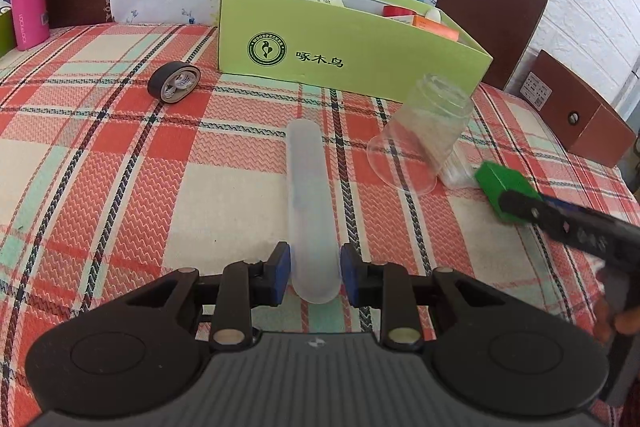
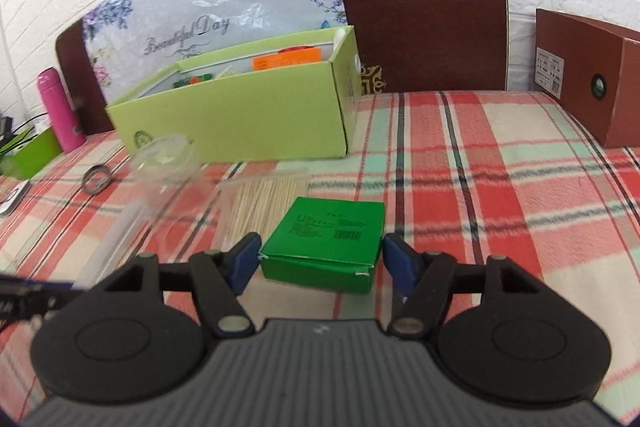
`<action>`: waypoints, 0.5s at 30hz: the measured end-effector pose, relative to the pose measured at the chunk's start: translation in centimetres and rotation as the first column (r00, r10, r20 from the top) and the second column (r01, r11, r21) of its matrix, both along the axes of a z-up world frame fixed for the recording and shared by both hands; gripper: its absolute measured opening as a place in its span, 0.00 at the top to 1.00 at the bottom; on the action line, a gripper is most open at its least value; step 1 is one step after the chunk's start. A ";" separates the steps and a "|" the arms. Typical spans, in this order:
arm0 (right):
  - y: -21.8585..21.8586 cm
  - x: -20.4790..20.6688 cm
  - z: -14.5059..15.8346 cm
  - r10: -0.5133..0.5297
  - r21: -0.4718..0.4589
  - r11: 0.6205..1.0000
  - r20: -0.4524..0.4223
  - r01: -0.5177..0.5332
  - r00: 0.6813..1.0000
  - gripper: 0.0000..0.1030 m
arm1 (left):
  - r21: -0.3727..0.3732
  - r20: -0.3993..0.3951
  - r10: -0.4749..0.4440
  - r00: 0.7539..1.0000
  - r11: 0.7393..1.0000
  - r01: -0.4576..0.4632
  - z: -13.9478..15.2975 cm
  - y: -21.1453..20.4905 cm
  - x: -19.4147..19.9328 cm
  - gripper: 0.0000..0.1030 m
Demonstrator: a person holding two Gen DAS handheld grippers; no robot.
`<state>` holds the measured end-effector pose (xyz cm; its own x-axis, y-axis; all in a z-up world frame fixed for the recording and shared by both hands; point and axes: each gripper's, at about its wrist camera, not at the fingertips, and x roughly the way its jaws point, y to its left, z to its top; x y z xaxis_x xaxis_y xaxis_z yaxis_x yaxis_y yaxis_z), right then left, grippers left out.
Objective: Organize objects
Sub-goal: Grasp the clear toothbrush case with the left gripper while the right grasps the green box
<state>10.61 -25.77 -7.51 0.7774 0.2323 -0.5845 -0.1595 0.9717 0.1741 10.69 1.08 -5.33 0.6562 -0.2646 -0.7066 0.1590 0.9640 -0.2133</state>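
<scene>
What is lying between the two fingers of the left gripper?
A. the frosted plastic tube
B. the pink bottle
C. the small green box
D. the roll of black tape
A: in the left wrist view the left gripper has its blue pads on both sides of the frosted plastic tube.

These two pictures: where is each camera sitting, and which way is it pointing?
Left wrist: rides the left gripper, looking over its blue pads closed on a frosted tube; the right gripper's finger and a bit of hand show at right.
Right wrist: rides the right gripper, whose pads flank a green box.
Shared: green box, light green carton, clear jar.
</scene>
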 end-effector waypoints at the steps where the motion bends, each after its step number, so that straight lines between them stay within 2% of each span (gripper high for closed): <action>1: 0.0 -1.1 0.0 0.023 -0.005 1.000 0.001 -0.023 1.000 0.35 | 0.011 0.003 -0.008 1.000 1.000 0.008 0.0 -0.1 -0.2 0.72; 5: 0.9 -5.3 -0.1 0.111 -0.061 0.992 -0.011 -0.111 0.994 0.35 | 0.045 0.008 -0.047 0.999 0.998 0.046 0.1 -0.6 -1.4 0.72; 7: 1.3 -6.7 -0.4 0.141 -0.061 0.988 -0.031 -0.142 0.990 0.35 | 0.052 0.009 -0.048 0.999 0.997 0.048 0.1 -0.8 -1.5 0.72; 8: 1.5 -7.2 -0.5 0.140 -0.062 0.988 -0.033 -0.142 0.990 0.35 | 0.055 0.010 -0.044 0.999 0.998 0.044 0.1 -0.9 -1.4 0.71; 10: 1.8 -7.7 -0.5 0.121 -0.070 0.990 -0.030 -0.123 0.992 0.29 | 0.048 0.009 -0.029 1.000 0.998 0.029 0.1 -1.0 -1.0 0.70; 11: 2.0 -7.7 -0.5 0.110 -0.071 0.991 -0.028 -0.112 0.994 0.24 | 0.043 0.007 -0.025 1.000 0.999 0.024 0.1 -1.1 -0.7 0.68; 13: 2.3 -7.4 -0.3 0.086 -0.067 0.994 -0.027 -0.087 0.996 0.22 | 0.038 0.008 -0.022 1.000 0.999 0.021 0.2 -1.3 -0.1 0.59; 14: 2.4 -7.2 -0.2 0.080 -0.064 0.995 -0.028 -0.081 0.996 0.22 | 0.039 0.010 -0.015 1.000 0.999 0.015 0.2 -1.4 0.2 0.48; 15: 2.5 -7.0 -0.2 0.077 -0.063 0.995 -0.027 -0.079 0.997 0.22 | 0.044 0.014 -0.004 1.000 0.999 0.004 0.1 -1.6 0.5 0.43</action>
<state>3.63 -23.29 -7.66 0.7434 0.2536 -0.6189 -0.2319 0.9657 0.1172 11.15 -0.55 -5.19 0.6652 -0.2361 -0.7083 0.1656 0.9717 -0.1684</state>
